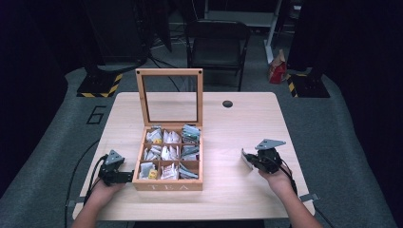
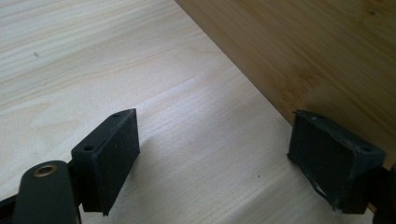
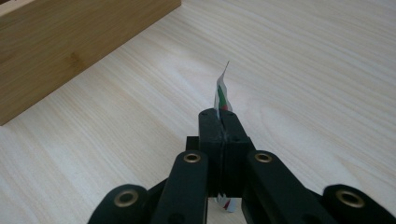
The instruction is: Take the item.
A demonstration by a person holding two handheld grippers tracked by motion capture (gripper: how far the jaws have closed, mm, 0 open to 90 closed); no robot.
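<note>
1. Wooden tea box (image 1: 167,185) stands lid up on the tabletop (image 1: 228,137).
2. The right gripper (image 3: 219,114), well right of the box, pinches a tea bag packet (image 3: 222,91) edgewise above the tabletop.
3. The left gripper (image 2: 215,154) rests with jaws spread beside the box's left wall.

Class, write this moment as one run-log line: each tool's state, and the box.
left tool: open, beside tea box | right tool: shut on tea bag packet, above table | box lid: open

Worktop (image 1: 237,137): pale wood grain, matt. Tea box (image 1: 167,186): smooth bamboo-like wood. Right gripper (image 3: 219,114): matt black plastic; held sachet (image 3: 222,93) glossy paper.
</note>
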